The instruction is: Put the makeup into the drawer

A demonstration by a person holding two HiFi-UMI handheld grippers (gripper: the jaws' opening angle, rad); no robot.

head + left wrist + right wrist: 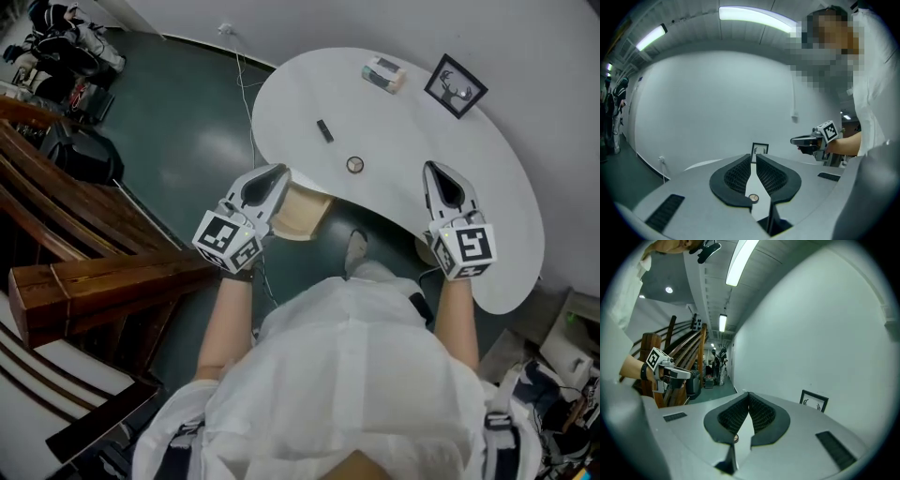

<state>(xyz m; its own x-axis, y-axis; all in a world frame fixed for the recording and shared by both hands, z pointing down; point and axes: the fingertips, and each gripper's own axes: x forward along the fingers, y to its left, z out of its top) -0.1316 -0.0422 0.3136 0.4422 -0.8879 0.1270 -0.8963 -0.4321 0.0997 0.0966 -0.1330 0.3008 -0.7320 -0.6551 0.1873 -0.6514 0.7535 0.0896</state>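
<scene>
Pale-wood drawer point(302, 212) is seen open under the near edge of the white bench point(403, 122). The left claw point(278, 172) is held just above it and the right claw point(432, 170) over the near edge further right. Both are closed, nothing gripped. Between them the round compact point(354, 164) lies near that edge, and the black stick point(324, 130) mid-bench. The small box point(384, 73) and framed picture point(456, 85) are set by the far edge.

no readable text, labels, brands or numbers in any view
</scene>
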